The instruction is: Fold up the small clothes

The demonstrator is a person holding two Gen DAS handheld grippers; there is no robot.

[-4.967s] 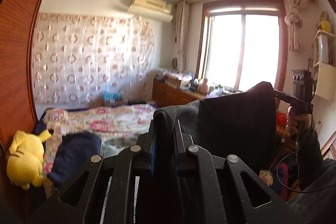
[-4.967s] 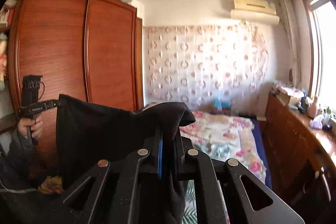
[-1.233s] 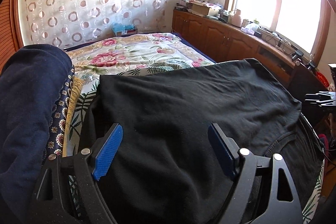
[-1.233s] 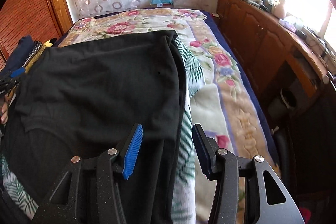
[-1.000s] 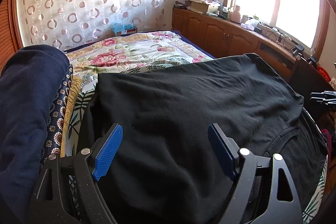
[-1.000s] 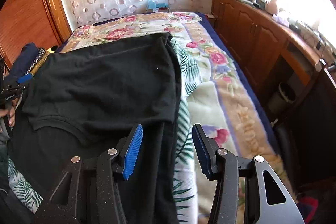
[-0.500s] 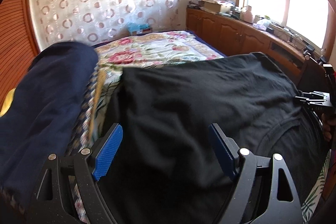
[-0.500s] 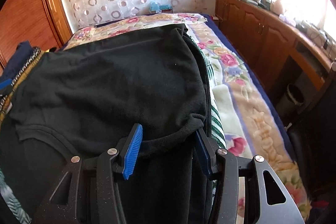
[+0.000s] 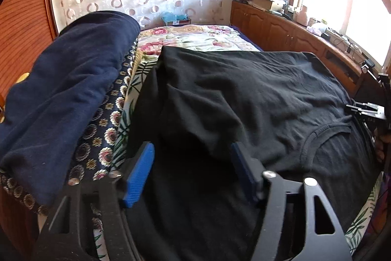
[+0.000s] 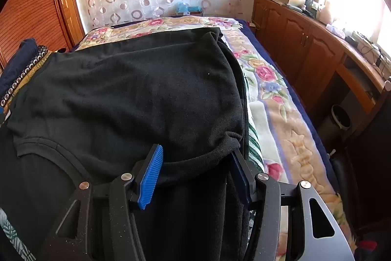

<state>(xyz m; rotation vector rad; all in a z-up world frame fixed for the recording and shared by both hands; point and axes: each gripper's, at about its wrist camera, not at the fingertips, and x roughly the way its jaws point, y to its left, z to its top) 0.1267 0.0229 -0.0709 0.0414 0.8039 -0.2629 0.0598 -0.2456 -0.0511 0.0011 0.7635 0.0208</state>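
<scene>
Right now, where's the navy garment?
In the left wrist view the navy garment lies far left on the bed, on a patterned cloth, just left of the black shirt.

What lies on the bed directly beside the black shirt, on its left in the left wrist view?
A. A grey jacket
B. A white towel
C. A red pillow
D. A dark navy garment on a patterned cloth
D: in the left wrist view a dark navy garment rests on a dark patterned cloth, just left of the black shirt on the bed.
</scene>
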